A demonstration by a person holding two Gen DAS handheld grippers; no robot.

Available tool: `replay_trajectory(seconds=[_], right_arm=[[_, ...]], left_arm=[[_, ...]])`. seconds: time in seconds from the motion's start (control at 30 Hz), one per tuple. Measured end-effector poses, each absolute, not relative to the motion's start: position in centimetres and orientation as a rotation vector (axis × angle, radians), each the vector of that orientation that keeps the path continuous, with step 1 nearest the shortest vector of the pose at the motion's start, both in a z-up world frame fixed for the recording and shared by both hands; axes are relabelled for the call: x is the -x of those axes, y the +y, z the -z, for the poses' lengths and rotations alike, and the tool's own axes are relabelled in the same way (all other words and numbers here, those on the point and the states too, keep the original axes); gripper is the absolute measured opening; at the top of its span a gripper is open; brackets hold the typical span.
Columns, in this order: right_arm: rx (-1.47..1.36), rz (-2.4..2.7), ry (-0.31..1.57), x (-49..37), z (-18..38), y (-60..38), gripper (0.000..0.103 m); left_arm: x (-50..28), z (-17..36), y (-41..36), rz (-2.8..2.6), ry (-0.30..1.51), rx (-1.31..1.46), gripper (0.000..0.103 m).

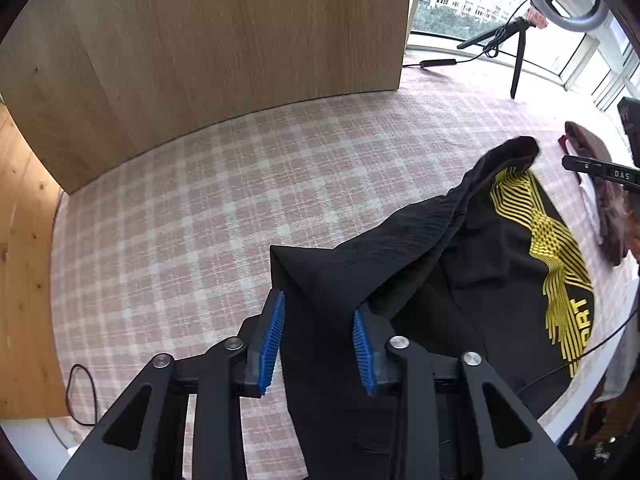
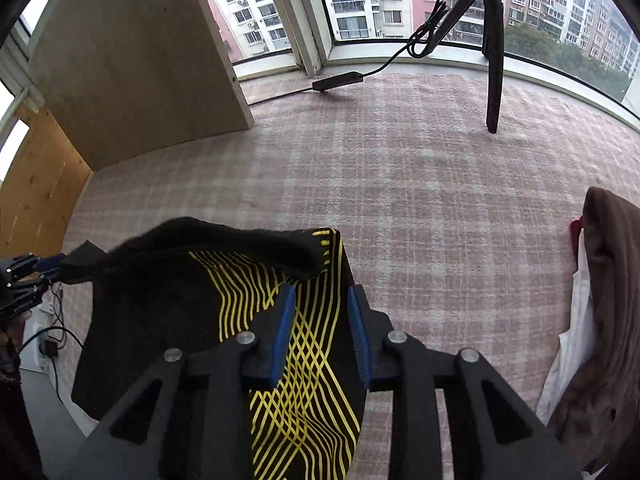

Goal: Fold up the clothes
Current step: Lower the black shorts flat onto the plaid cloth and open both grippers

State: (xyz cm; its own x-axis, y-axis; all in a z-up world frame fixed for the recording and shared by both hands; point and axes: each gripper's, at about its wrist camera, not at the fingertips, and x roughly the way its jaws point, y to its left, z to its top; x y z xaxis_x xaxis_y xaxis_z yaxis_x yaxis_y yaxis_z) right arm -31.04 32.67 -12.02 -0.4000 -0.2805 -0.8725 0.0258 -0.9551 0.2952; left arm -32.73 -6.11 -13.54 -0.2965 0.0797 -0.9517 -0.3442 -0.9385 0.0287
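- Black shirt (image 1: 420, 280) with a yellow line pattern (image 2: 304, 364) hangs between two claws over a pink checked cloth (image 1: 200, 208), one corner running into each.
- Left claw (image 1: 318, 344): its blue pads (image 1: 272, 344) stand apart, a plain black corner of the shirt lying between them; the cloth sits near the left pad, but contact with either pad cannot be told.
- Right claw (image 2: 322, 332): its blue pads (image 2: 282, 336) also stand apart, the yellow-striped edge of the shirt passing between them without being pinched.
- Between the claws the shirt's upper edge sags in a rolled fold, while the body of the garment drapes down over the near edge of the checked surface.
- Just right of the shirt lies a brown garment (image 2: 608, 320) with something white (image 2: 572, 352) beneath it.
- Further back stands a pale wooden panel (image 1: 208, 52); a black tripod (image 2: 494, 60) and a trailing cable (image 2: 340, 80) rest before the window (image 2: 360, 0), apartment blocks visible outside.
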Motion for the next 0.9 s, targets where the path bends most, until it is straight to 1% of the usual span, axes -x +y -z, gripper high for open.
replay_trajectory(seconds=[0.03,0.07,0.13,0.2,0.23,0.27,0.3,0.33,0.47,0.57,0.63,0.67,0.77,0.83,0.87,0.9], right_arm=[[-1.576,2.413,-0.455,32.0,12.0,33.7,0.027],[-1.591,2.388,-0.508,33.6,12.1,34.5,0.027],[-1.669,2.464,-0.413,37.0,11.8,34.7,0.027],[-1.619,2.526,-0.268,38.7,10.5,33.7,0.027],[-1.582,2.513,-0.257,38.8,10.1,33.4,0.027],[-1.552,2.492,-0.259,38.6,10.0,33.3,0.027],[-1.543,2.473,-0.249,38.1,10.1,33.2,0.027],[-1.549,2.459,-0.223,37.5,10.6,33.0,0.027],[-1.597,2.396,-0.158,35.7,13.8,32.1,0.028],[-1.624,2.404,-0.108,36.1,15.9,31.3,0.031],[-1.628,2.374,-0.137,36.8,16.7,30.9,0.041],[-1.623,2.359,-0.142,37.2,17.0,30.6,0.041],[-1.624,2.356,-0.067,37.6,17.5,29.4,0.041],[-1.632,2.348,-0.016,37.8,18.0,28.8,0.041],[-1.622,2.343,-0.024,37.7,18.0,29.0,0.041],[-1.613,2.339,-0.032,37.7,18.0,29.1,0.033]], left_arm=[[33.8,13.7,-6.1,-2.31,0.329,1.689,0.035],[34.8,13.8,-6.0,-2.309,0.326,1.702,0.034],[36.4,13.5,-5.9,-2.316,0.316,1.698,0.033],[36.6,12.0,-6.1,-2.336,0.295,1.618,0.034],[36.3,11.3,-6.6,-2.336,0.281,1.58,0.036],[35.9,10.9,-7.1,-2.336,0.289,1.554,0.041],[35.5,10.9,-7.7,-2.338,0.314,1.537,0.045],[35.1,11.1,-8.3,-2.332,0.349,1.526,0.047],[35.0,15.1,-9.2,-2.253,0.51,1.595,0.047],[35.9,17.3,-9.2,-2.201,0.481,1.64,0.047],[36.5,18.1,-8.8,-2.189,0.453,1.646,0.047],[36.8,18.3,-8.7,-2.186,0.445,1.643,0.047],[37.4,18.2,-8.4,-2.176,0.417,1.625,0.047],[37.6,18.0,-8.3,-2.176,0.432,1.618,0.047],[37.7,18.0,-8.3,-2.178,0.445,1.614,0.047],[37.8,18.0,-8.3,-2.181,0.45,1.613,0.047]])
